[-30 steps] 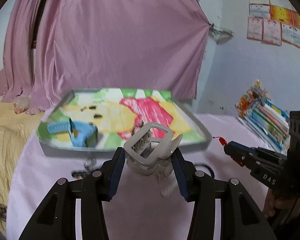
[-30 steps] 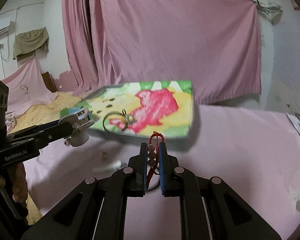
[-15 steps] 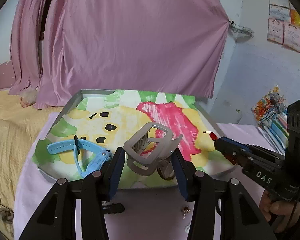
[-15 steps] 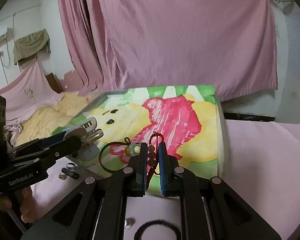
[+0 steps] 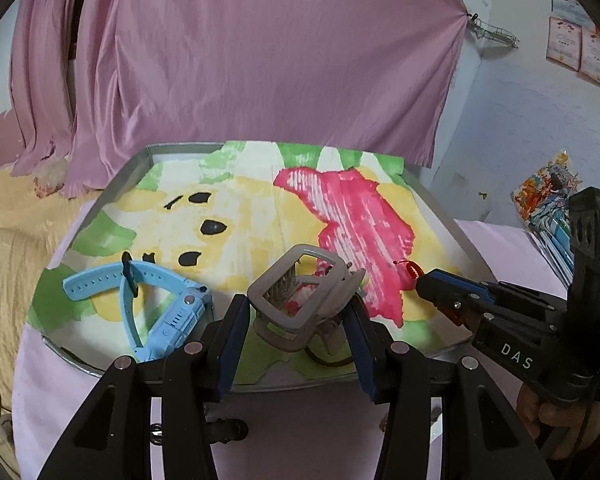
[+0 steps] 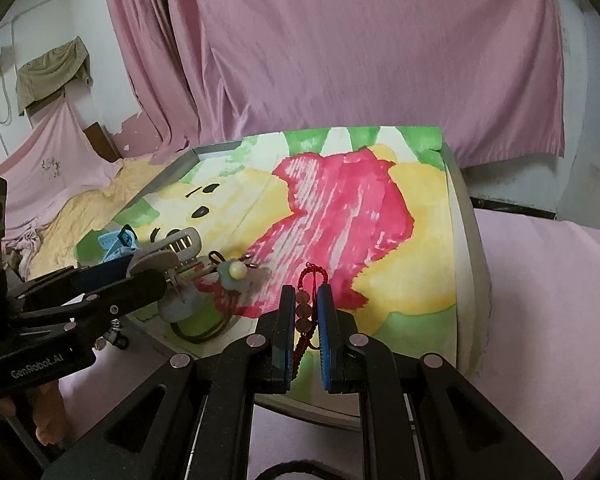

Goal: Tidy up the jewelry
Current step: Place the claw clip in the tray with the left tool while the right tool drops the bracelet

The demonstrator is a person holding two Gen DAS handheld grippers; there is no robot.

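Hair clip (image 5: 300, 308): clamped between left gripper (image 5: 296, 344) fingers.
Bead bracelet (image 6: 306, 312): pinched in right gripper (image 6: 304, 340), above tray (image 6: 466, 264).

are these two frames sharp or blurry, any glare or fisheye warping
Left wrist: sharp, no motion blur; hair claw and tray rim crisp, the rim bowed by the fisheye, corners vignetted black. Right wrist: equally sharp on the red beaded bracelet; flat soft light, no glare.
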